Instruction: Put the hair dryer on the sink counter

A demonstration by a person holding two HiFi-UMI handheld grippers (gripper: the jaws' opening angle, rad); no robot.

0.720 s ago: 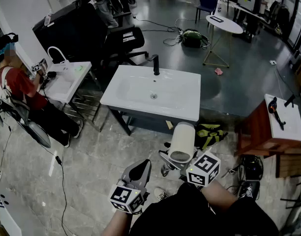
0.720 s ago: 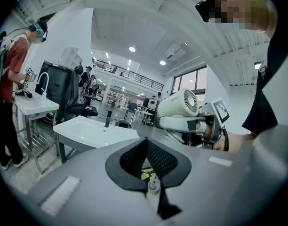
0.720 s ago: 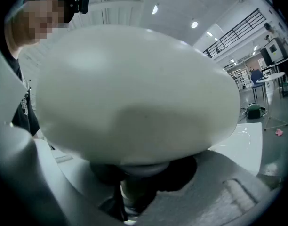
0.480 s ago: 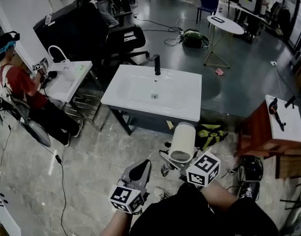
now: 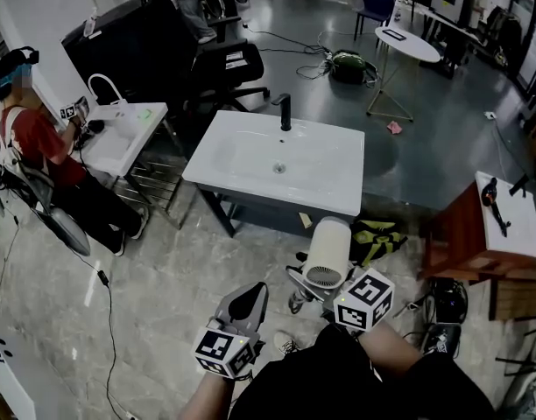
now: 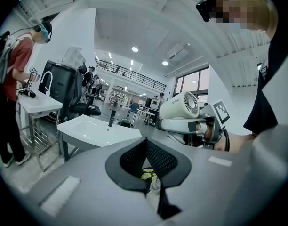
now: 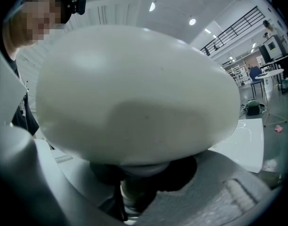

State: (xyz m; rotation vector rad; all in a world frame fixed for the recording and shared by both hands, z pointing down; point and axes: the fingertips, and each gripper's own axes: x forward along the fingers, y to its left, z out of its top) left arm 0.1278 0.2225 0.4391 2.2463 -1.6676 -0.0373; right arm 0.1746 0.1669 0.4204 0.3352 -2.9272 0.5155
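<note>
Big open workshop hall, grey floor, desks and chairs at the back. The white sink counter point(image 5: 277, 160) stands in the middle of my head view with a black faucet point(image 5: 286, 112) at its far edge and an empty basin.

The hair dryer point(image 5: 325, 252) is not on the counter. It's in the air on the near side of the counter's front edge, clear of it, above the floor. The barrel points away toward the sink and the rear grille faces me.

Right gripper point(image 5: 305, 285): fingers clamped on the dryer's handle, just under the barrel (its own view is almost all cream barrel, with the handle pinched low in frame). It's roughly level, nose slightly down.

Left gripper point(image 5: 248, 300): fingers together, nothing in them. It's held low beside the right one, apart from the dryer. In its own view the dryer sits off to the right and the counter lies ahead.

A yellow-green bag point(image 5: 377, 234) lies on the floor near the counter's right front corner. A person in a red shirt point(image 5: 40, 147) works at a smaller white sink point(image 5: 123, 134) to the left. A brown stand with a white top point(image 5: 509, 213) is at the far right, well apart.
</note>
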